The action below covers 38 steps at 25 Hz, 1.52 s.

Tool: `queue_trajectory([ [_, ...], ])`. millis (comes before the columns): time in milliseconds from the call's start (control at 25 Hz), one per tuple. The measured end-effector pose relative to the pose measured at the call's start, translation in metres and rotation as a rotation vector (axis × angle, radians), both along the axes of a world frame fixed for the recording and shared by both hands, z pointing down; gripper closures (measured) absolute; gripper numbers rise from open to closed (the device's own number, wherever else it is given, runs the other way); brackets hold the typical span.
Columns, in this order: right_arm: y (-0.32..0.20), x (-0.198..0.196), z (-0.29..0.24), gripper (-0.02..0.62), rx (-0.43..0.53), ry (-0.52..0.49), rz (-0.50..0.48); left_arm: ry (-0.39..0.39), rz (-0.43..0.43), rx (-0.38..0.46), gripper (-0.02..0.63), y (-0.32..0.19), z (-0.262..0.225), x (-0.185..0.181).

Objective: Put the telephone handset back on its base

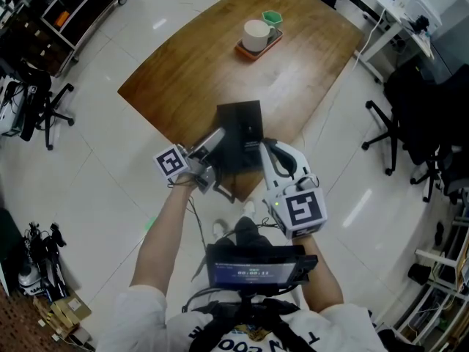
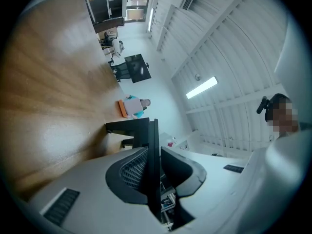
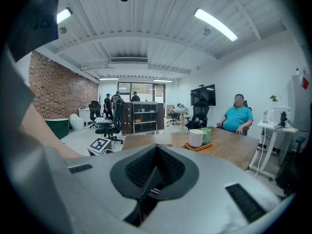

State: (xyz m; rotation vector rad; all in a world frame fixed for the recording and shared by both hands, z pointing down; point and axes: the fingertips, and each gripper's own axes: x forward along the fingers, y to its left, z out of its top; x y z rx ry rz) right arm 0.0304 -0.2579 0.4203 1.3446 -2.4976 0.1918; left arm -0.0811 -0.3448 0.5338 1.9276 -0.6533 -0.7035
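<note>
Where a wooden table (image 1: 183, 72) comes to its near corner, in the middle of the head view, a black telephone (image 1: 240, 127) lies on the wood. Its handset cannot be told apart from its base.

The left gripper (image 1: 217, 139) comes in from the lower left and meets the telephone's left edge. The left gripper view shows its jaws clamped on a thin black edge of the telephone, which stands up between the two ribbed pads (image 2: 132, 172).

The right gripper (image 1: 272, 157) sits just right of the telephone, at lower centre. The right gripper view shows its jaws pressed together with nothing between them, pointing across the table.

Toward the upper centre of the head view, well apart from the telephone, an orange tray (image 1: 244, 52) carries a white mug (image 1: 256, 35) and a green cup (image 1: 272, 17). A person in a teal shirt (image 3: 237, 117) sits at the table's far side, at the right of the right gripper view.
</note>
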Motion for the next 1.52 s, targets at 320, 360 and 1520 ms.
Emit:
queue_trajectory([
  [320,0.002,-0.002,-0.004,0.597,0.007,-0.004,-0.004,-0.023,-0.007,-0.005,0.505,0.001,-0.002,0.0],
  [360,0.003,-0.002,-0.005,0.597,0.008,-0.004,-0.004,-0.027,-0.009,-0.009,0.499,0.001,-0.002,0.0],
  [1520,0.069,-0.016,-0.044,0.597,0.088,-0.032,0.032,-0.154,-0.136,0.161,0.586,0.059,-0.076,-0.017],
])
